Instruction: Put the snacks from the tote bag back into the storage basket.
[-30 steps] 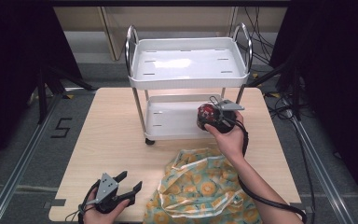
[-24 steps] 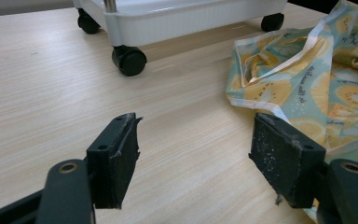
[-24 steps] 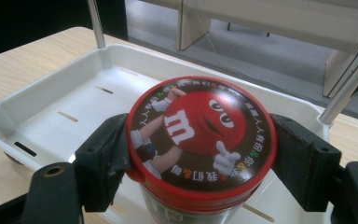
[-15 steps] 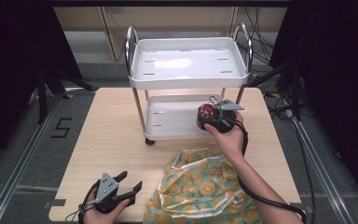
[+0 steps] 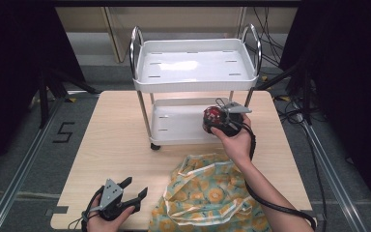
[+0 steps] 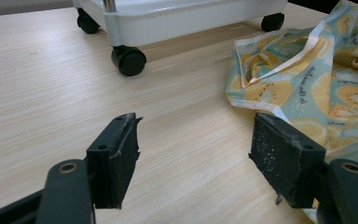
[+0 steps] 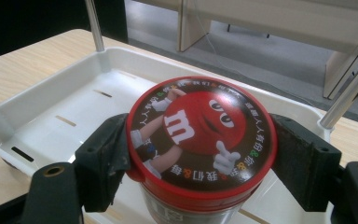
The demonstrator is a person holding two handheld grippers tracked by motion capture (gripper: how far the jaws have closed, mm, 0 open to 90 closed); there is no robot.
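The right claw (image 7: 200,154) is clenched on the candy jar (image 7: 200,140) just under its red lid, holding it above the lower tray (image 5: 174,126) of the white cart (image 5: 193,67) on the worktop (image 5: 121,145). The jar stands upright, its long axis vertical, lid facing up. I'd worry the pads grip only the rim, so a tilt could let the jar slip and drop onto the tray, or it could knock the cart's chrome post (image 7: 349,91) going in. The left claw (image 6: 196,158) rests released near the fruit-print bag (image 5: 212,198).
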